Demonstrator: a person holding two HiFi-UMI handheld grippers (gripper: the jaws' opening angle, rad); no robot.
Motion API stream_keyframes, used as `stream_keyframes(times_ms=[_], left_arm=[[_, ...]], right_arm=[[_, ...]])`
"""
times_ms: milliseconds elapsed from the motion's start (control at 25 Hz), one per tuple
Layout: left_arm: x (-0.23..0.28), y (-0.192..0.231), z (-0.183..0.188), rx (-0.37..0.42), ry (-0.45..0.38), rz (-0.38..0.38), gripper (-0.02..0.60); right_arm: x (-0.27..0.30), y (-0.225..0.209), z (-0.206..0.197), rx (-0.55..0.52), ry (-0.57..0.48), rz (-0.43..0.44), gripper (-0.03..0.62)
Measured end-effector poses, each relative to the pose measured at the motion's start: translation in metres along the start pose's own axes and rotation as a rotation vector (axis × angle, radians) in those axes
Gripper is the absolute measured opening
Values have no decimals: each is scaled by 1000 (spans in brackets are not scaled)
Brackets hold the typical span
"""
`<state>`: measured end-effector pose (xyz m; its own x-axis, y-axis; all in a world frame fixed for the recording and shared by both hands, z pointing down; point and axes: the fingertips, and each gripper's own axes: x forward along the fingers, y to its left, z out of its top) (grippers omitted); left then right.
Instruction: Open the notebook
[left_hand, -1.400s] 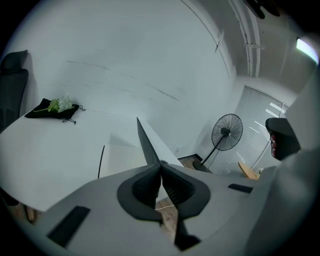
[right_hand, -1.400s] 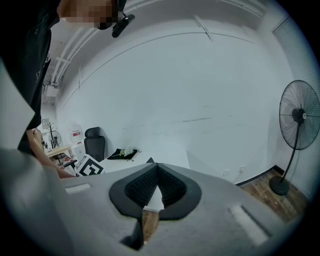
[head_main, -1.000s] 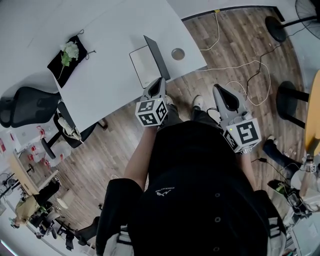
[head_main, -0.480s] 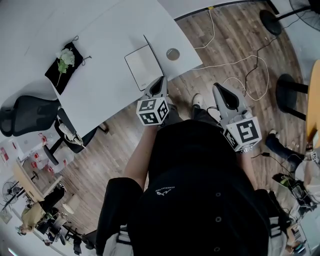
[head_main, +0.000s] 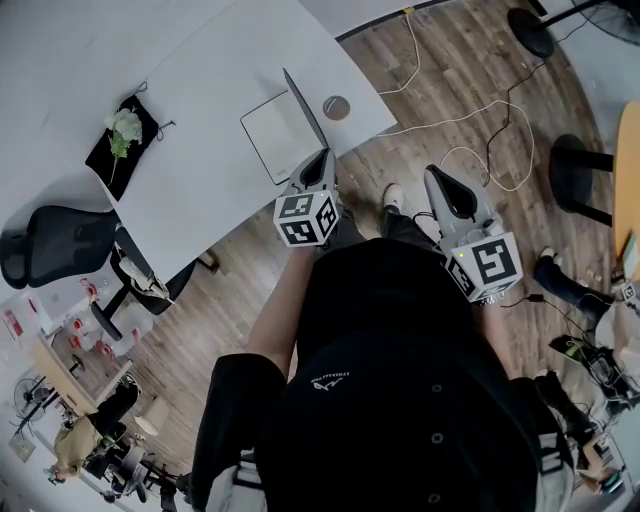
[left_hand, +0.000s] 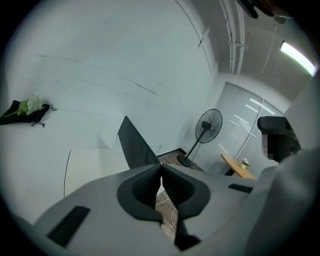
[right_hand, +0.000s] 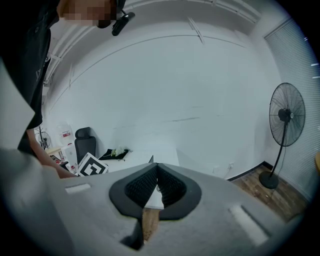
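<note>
Cool, even indoor light fills the room, with soft shadows. A ceiling light (left_hand: 295, 52) glares; the white tabletop (head_main: 210, 120) nearly washes out. Fisheye bending and dark corners frame both gripper views; the left gripper (left_hand: 161, 169) looms slightly soft.

I hold both tongs out ahead of my chest, side by side and apart, tips pointing away from me. My left gripper (head_main: 321, 158) has its jaws pressed together with nothing between them. My right gripper (head_main: 438, 178) is closed the same way (pads meeting at the tips, empty). The left one reaches a little farther forward than the right. My bare left forearm (head_main: 272, 325) runs up to the left marker cube (head_main: 305, 220); the right marker cube (head_main: 486, 268) sits lower, close against my body.
</note>
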<state>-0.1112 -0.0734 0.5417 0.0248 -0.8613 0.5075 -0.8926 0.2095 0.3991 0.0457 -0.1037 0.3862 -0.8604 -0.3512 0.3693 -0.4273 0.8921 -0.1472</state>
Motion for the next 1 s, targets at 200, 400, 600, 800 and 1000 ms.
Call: stream_keyframes(times_ms=[200, 400, 600, 800, 1000], left_arm=[[8, -6, 1, 11, 12, -18, 12], [13, -10, -1, 23, 23, -31, 12], [20, -13, -1, 30, 38, -46, 12], [29, -16, -3, 40, 55, -62, 12], [39, -21, -6, 51, 76, -78, 13]], right_arm=[[-5, -5, -3, 12, 4, -25, 2], [-9, -10, -6, 24, 6, -46, 2], [-7, -14, -7, 32, 9, -60, 2], [-8, -20, -9, 43, 17, -78, 2], [-9, -26, -11, 54, 19, -97, 2]])
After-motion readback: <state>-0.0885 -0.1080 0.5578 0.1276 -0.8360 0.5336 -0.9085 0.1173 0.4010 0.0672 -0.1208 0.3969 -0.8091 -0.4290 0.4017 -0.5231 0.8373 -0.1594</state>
